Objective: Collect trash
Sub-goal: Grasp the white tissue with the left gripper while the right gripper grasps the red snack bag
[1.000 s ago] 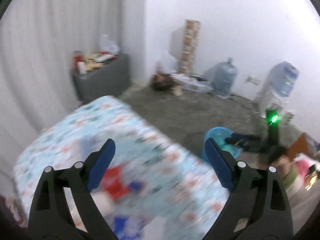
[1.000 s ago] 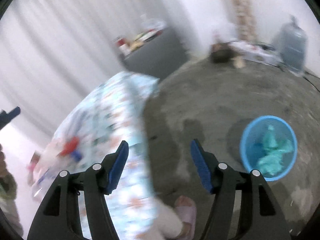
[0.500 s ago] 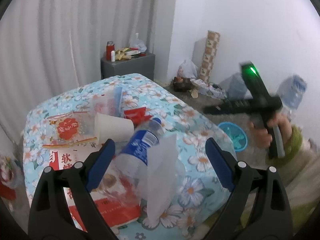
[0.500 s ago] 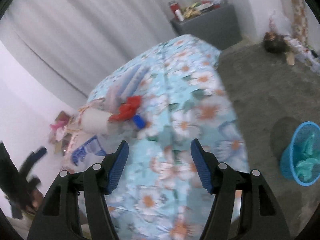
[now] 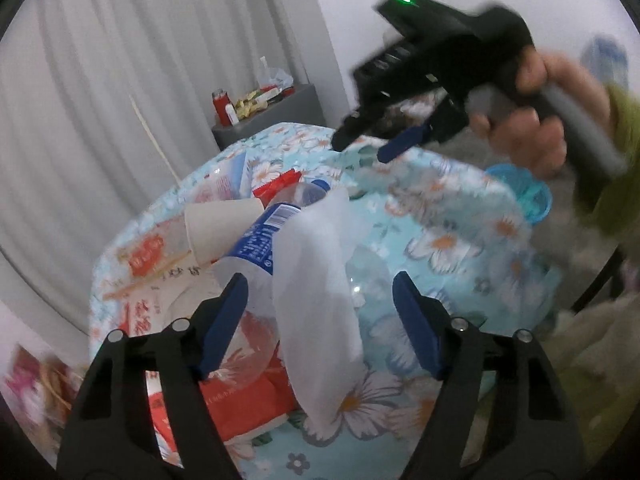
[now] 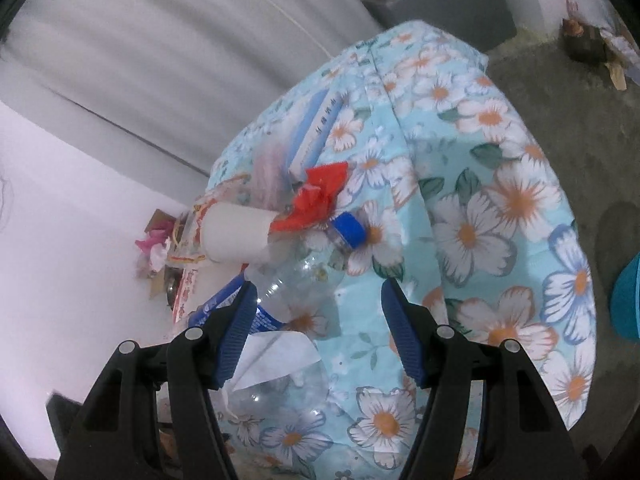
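one bottle (image 5: 256,248) lies flat, cap away; left claw (image 5: 320,320) closing around tissue (image 5: 320,280), right claw (image 6: 316,332) open.

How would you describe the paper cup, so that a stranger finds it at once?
Look at the table with the flowered cloth, at the heap of trash on it. The paper cup lies on its side beside the clear plastic bottle. It is the only plain white cylinder there, with no print and an open mouth.
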Demonstrator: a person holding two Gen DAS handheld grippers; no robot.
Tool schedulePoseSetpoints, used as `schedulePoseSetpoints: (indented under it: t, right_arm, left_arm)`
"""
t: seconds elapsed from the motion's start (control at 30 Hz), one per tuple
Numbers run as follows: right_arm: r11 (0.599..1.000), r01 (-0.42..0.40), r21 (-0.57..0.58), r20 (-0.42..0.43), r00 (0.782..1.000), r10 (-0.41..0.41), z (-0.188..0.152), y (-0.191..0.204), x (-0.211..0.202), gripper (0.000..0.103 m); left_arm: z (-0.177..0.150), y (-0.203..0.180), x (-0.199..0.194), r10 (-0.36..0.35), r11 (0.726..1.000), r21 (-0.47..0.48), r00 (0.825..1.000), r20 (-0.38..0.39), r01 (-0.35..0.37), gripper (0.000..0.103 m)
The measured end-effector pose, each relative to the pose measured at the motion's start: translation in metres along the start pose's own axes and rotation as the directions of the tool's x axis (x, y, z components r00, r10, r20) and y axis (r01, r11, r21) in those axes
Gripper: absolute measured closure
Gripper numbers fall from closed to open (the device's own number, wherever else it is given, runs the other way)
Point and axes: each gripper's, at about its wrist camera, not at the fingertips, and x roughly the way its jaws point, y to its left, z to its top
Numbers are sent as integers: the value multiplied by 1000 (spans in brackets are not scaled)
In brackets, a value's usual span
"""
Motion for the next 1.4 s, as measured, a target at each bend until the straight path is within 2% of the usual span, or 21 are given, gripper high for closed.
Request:
schedulePoseSetpoints:
  t: [0.1, 0.17, 0.27, 0.43, 0.53, 0.6, 0.7, 0.83, 0.93, 0.97, 1.03, 1.13, 1.17, 1.4]
  right_arm:
    - [1000, -19, 20, -20, 1000, 19, 1, 0, 5, 40]
    - [998, -44, 35, -28, 999, 45, 6, -1, 9, 40]
    - [995, -86, 51, -30, 996, 87, 20, 1, 12, 40]
    - [993, -111, 30, -47, 993, 112, 54, 10, 30, 40]
    - [991, -120, 67, -97, 987, 126, 73, 3, 57, 40]
    - [992, -86, 90, -126, 987, 97, 85, -4, 79, 41]
    - [991, -55, 120, -165, 983, 75, 96, -13, 105, 47]
    - [987, -45, 153, -202, 976, 76, 103, -22, 129, 56]
    - [987, -34, 159, -202, 977, 67, 105, -24, 138, 69]
    - [987, -31, 156, -198, 978, 62, 105, -24, 138, 78]
    - [988, -26, 155, -191, 980, 56, 105, -24, 138, 84]
    - [988, -35, 153, -160, 985, 60, 104, -26, 130, 87]
    - [988, -43, 149, -143, 988, 64, 103, -26, 124, 92]
    - [981, -116, 152, -36, 992, 123, 98, -28, 71, 96]
  left_arm:
    - [-3, -15, 8, 87, 991, 100, 996, 1, -87, 38]
    - [-4, -25, 14, 152, 971, 183, 988, 8, -151, 43]
    - [-6, -36, 16, 181, 950, 252, 983, 32, -183, 44]
    - [-7, -47, 16, 190, 928, 316, 980, 51, -196, 59]
    - [-8, -50, 15, 180, 929, 319, 982, 47, -186, 69]
    - [-6, -50, 14, 173, 934, 311, 984, 40, -177, 73]
    - [-6, -49, 13, 173, 937, 302, 984, 41, -177, 78]
    - [-6, -49, 11, 174, 940, 292, 984, 41, -179, 90]
    - [-7, -52, 12, 190, 937, 290, 981, 44, -194, 100]
    - [-7, -51, 12, 195, 937, 285, 980, 47, -200, 102]
    - [-7, -47, 10, 196, 940, 273, 979, 47, -202, 103]
    - [-6, -47, 8, 204, 941, 266, 978, 53, -210, 103]
    - [-6, -45, 8, 204, 941, 265, 977, 54, -211, 103]
    - [-7, -47, 5, 201, 942, 265, 979, 47, -206, 103]
